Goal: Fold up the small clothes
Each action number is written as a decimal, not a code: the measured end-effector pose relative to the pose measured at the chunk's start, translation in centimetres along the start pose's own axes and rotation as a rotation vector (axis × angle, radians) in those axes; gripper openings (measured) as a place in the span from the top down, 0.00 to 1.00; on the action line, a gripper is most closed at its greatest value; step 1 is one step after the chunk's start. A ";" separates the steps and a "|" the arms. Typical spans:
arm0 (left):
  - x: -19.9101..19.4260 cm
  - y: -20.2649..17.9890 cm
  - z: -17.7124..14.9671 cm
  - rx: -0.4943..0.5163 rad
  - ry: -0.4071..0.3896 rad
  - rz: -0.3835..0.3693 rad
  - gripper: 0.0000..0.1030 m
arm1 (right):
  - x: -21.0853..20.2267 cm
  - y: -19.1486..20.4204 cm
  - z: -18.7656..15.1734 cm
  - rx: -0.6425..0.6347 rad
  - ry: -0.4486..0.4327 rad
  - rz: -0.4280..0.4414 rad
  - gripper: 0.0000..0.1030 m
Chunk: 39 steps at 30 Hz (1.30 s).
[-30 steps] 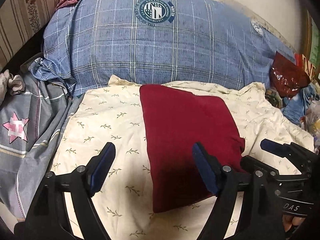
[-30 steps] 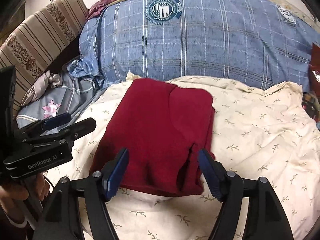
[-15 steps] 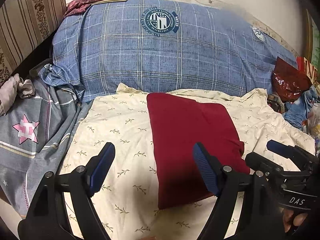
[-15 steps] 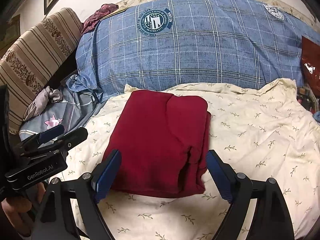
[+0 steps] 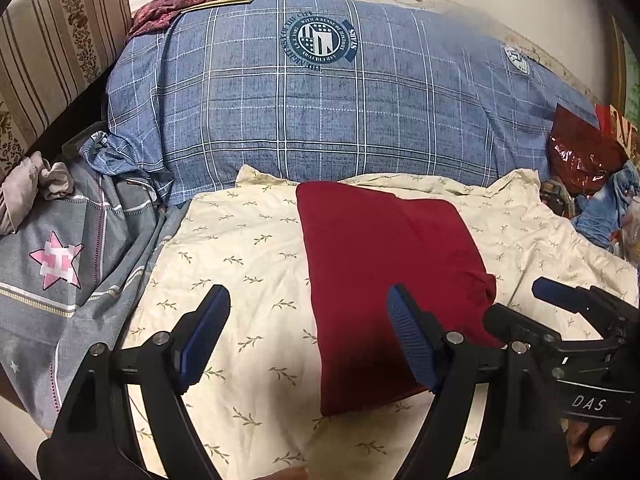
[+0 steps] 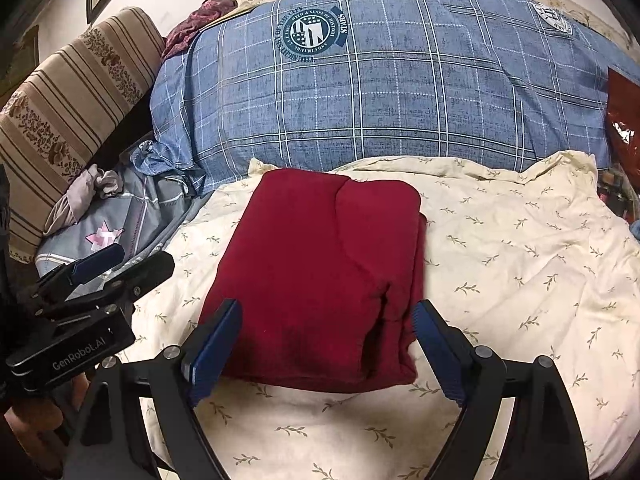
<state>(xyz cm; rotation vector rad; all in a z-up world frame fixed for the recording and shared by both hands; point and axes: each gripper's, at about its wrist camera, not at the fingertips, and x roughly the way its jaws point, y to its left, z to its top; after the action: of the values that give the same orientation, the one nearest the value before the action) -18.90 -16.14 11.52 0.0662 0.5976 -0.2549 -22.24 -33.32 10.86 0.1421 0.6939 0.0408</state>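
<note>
While both grippers gape empty, right gripper (image 6: pixel 326 350) fingers hide folded red garment (image 6: pixel 320 264) near edge.

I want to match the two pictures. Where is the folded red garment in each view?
Left wrist view: the red garment lies right of centre on the cream sheet, its near part behind the right finger of the left gripper.
Right wrist view: it lies in the centre, its near edge between the fingers of the right gripper, not gripped.
Shared landmark: the round emblem on the blue plaid bedding.
</note>
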 end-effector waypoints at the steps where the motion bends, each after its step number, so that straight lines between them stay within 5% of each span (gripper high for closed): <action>1: 0.1 0.0 0.0 0.000 0.001 0.001 0.22 | 0.0 0.0 0.0 0.002 0.000 -0.002 0.14; 39: 2.1 -0.7 -0.2 0.023 0.044 0.001 0.22 | 1.7 -1.2 0.1 0.023 0.048 -0.010 0.14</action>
<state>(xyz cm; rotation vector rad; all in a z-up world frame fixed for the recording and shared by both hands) -17.52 -17.20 10.20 0.0949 0.6383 -0.2600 -20.92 -34.35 9.72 0.1597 0.7429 0.0264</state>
